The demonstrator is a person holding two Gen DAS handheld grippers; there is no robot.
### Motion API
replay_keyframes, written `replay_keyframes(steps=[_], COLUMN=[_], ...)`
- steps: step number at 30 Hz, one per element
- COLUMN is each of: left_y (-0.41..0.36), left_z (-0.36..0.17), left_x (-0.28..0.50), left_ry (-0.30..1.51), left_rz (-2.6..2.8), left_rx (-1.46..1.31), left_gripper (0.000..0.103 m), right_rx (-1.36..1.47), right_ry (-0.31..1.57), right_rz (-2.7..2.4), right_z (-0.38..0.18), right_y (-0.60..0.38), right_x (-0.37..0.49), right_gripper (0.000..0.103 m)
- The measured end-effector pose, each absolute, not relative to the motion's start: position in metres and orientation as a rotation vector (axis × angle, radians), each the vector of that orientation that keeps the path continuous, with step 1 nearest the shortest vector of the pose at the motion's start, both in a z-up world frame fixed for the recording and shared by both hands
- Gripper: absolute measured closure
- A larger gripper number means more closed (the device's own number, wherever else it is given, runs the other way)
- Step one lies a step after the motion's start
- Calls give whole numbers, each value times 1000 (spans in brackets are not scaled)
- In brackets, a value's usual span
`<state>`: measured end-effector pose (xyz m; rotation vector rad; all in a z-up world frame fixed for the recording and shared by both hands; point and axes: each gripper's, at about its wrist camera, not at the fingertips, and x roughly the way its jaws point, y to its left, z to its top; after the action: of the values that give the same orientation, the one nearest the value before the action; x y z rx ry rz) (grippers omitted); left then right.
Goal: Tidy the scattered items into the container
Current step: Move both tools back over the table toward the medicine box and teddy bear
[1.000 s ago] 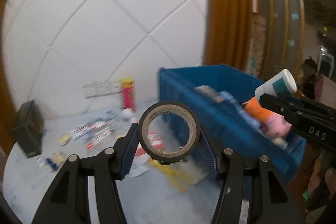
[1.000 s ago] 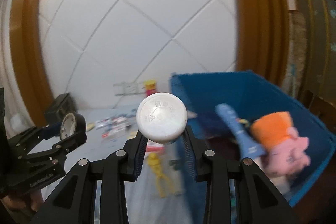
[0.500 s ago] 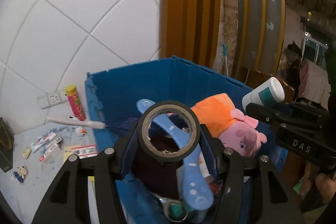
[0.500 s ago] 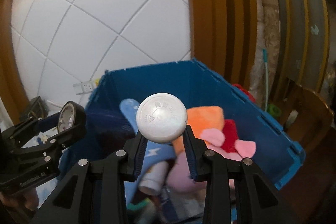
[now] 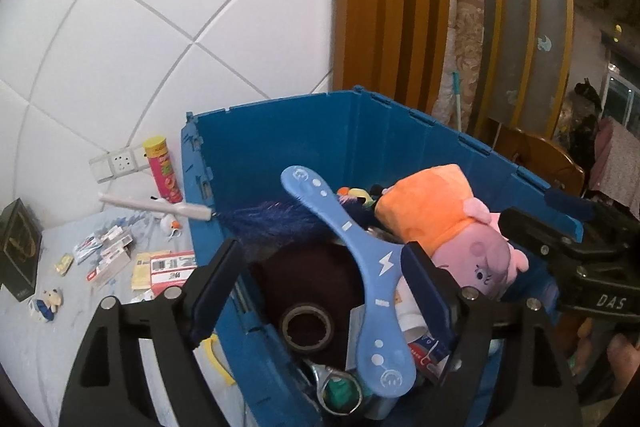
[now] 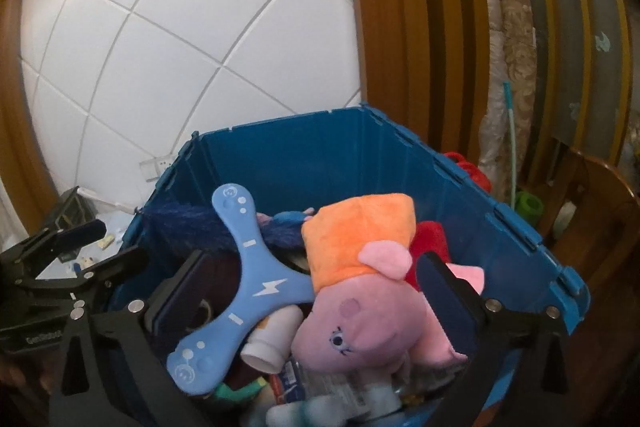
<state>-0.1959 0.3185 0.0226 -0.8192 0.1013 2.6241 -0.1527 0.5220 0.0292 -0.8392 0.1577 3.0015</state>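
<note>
Since half a second ago both my loads have dropped: the tape roll (image 5: pixel 307 326) lies flat in the blue bin (image 5: pixel 280 143), the white bottle (image 6: pixel 272 337) beside the pig plush (image 6: pixel 360 323). Left fingers (image 5: pixel 216 275) and right fingers (image 6: pixel 444 287) now gape, empty. Small boxes (image 5: pixel 108 251) remain on the bench (image 5: pixel 48 343); light and stiff, best pinched across their flat faces.

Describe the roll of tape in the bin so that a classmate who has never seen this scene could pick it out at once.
Find the blue bin against the white tiled wall. Inside, beside the light-blue boomerang, a roll of tape lies flat on something dark. It is the only open ring there, dark outside with a pale cardboard core.
</note>
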Motion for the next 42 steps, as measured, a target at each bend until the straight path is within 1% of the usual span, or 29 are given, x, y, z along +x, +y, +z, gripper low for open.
replay_keyframes(steps=[9, 17, 23, 33, 42], left_y=[291, 239, 181, 71, -14], left_z=[24, 25, 23, 13, -14], left_x=[-185, -168, -152, -127, -137], left_ry=[77, 43, 18, 15, -78], left_rz=[2659, 2721, 2759, 2794, 2902], left_rx=[-817, -807, -809, -840, -968], left_gripper=[20, 20, 20, 20, 20], right_rx=[-840, -802, -772, -786, -891], right_ry=[122, 88, 68, 41, -4], right_rz=[2999, 3033, 3061, 3087, 3182], right_z=[33, 39, 43, 37, 18], right_y=[502, 453, 412, 304, 221], right_x=[-144, -129, -117, -95, -125], right_gripper=[0, 0, 0, 0, 0])
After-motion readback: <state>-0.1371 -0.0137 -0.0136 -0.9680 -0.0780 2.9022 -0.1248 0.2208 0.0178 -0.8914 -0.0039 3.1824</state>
